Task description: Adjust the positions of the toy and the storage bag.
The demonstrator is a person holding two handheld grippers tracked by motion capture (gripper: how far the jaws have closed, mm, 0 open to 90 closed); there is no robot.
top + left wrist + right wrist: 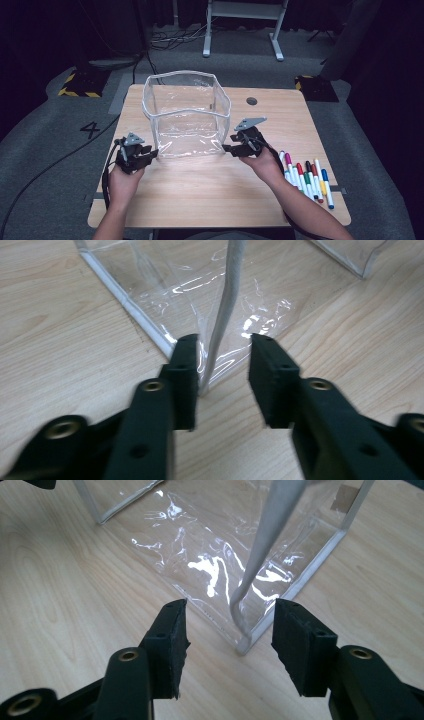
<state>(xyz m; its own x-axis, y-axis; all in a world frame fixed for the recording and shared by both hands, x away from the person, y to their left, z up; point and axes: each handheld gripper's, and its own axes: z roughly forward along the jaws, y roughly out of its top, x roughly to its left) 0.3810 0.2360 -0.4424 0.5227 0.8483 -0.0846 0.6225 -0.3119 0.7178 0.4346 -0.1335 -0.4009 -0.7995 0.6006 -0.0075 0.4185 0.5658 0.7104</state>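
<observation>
While the clear plastic bag (pixel 186 114) stands upright and open-topped on the middle of the table (pixel 210 185), its white-edged walls bulge and its mouth gapes wide, with nothing visible inside it. At its near left bottom corner sits the left gripper (pixel 150 154), jaws parted on either side of the white vertical seam (pixel 220 320); one jaw lies just beside or against that seam, the other stands clear of it, so nothing is clamped. At the near right bottom corner sits the right gripper (pixel 229 148), likewise released, its jaws spread to either side of the corner seam (pixel 272 535) and touching nothing that can be seen. Both grippers thus bracket the bag's front corners without holding them. Farther out, at the right edge of the table beside the person's right forearm, a row of coloured markers (pixel 306 179) lies side by side, well apart from the bag and untouched. Beyond the table, the grey floor (pixel 45 150) carries a painted numeral and trailing cables. As a judgement, the work appears to be at an early stage: the bag is set up and open, the grippers are positioned at its base as if to steady or shape it, and the markers, if they are meant for the bag, all remain outside.
</observation>
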